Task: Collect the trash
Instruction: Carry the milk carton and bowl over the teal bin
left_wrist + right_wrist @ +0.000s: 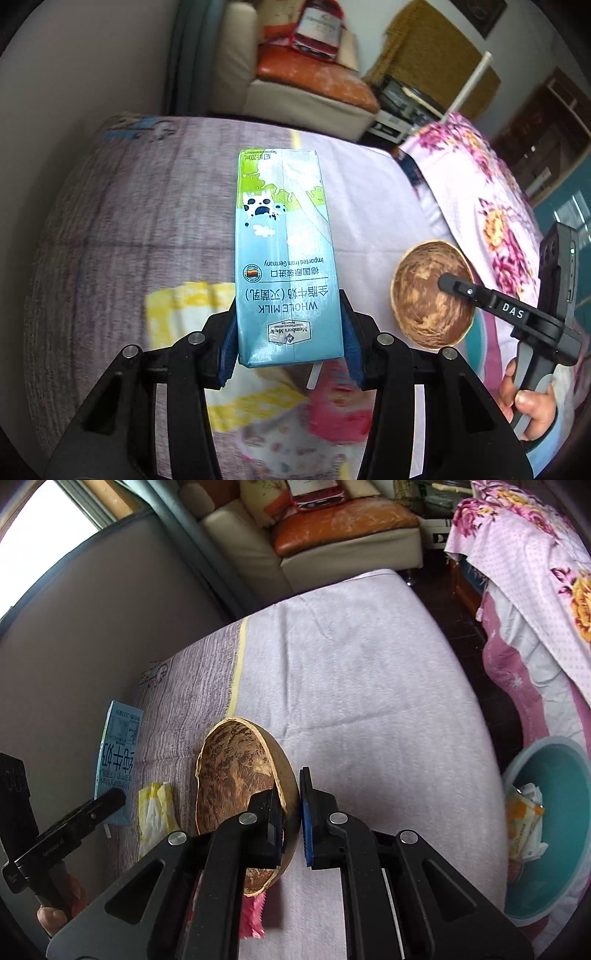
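My left gripper (288, 332) is shut on a blue and green milk carton (284, 251), its blue pads pressing both sides near the carton's lower end. The carton hangs above the bed. In the right wrist view the same carton (118, 753) and the left gripper (110, 797) sit at the left. My right gripper (291, 812) is shut on the rim of a brown coconut shell half (236, 775), one pad inside and one outside. That shell (428, 295) and the right gripper (448, 282) also show in the left wrist view.
A yellow wrapper (155, 812) and a pink wrapper (253, 915) lie on the lilac bedsheet (369, 683). A teal bin (535, 746) holding wrappers stands at the right by a floral quilt (535, 572). A sofa (351, 542) stands beyond the bed.
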`<state>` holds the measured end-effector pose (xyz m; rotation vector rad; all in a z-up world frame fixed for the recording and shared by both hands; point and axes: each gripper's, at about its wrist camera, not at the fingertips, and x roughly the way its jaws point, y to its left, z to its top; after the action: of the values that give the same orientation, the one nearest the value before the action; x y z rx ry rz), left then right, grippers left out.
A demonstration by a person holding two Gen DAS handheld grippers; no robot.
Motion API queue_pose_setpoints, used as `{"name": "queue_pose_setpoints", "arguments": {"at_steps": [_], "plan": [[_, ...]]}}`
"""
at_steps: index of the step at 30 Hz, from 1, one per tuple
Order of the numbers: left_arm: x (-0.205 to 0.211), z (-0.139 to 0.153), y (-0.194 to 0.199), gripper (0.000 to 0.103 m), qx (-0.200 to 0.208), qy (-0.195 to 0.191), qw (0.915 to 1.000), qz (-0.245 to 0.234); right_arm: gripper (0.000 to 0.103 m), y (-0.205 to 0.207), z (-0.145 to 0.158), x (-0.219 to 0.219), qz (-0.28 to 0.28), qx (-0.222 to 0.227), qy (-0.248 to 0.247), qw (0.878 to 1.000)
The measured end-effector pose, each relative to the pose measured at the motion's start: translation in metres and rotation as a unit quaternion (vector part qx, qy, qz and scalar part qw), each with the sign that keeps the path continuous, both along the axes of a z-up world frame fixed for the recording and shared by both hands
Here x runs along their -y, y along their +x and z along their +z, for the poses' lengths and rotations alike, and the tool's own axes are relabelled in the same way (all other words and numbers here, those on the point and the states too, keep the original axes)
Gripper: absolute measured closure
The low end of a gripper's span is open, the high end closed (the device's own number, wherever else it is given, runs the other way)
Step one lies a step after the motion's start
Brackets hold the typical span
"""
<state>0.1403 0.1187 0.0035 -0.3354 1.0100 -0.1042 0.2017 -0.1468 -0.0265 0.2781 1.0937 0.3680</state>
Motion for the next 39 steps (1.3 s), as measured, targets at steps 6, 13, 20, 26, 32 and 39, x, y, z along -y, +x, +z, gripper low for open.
{"name": "queue_pose_setpoints", "arguments": {"at_steps": [6,13,20,26,32,39], "plan": [[0.053,0.006,-0.004,0.055,-0.001,0.013,0.9988,-0.046,0.095,-0.017,0.005,0.037,-0.026,0.000,0.014,1.000],[0.101,0.010,-0.010,0.055,-0.003,0.028,0.9960,-0.085,0.095,-0.043,0.010,0.079,-0.056,0.011,0.037,0.998],[0.150,0.008,-0.016,0.055,-0.014,0.039,0.9909,-0.128,0.095,-0.062,0.014,0.126,-0.093,0.030,0.064,0.993],[0.199,0.001,-0.020,0.055,-0.025,0.056,0.9825,-0.176,0.095,-0.081,0.015,0.172,-0.136,0.041,0.067,0.988],[0.249,-0.008,-0.024,0.055,-0.037,0.080,0.9697,-0.228,0.095,-0.103,0.006,0.228,-0.193,0.043,0.077,0.977],[0.316,-0.026,-0.028,0.055,-0.055,0.093,0.9512,-0.289,0.095,-0.126,-0.003,0.287,-0.249,0.046,0.076,0.964]]}}
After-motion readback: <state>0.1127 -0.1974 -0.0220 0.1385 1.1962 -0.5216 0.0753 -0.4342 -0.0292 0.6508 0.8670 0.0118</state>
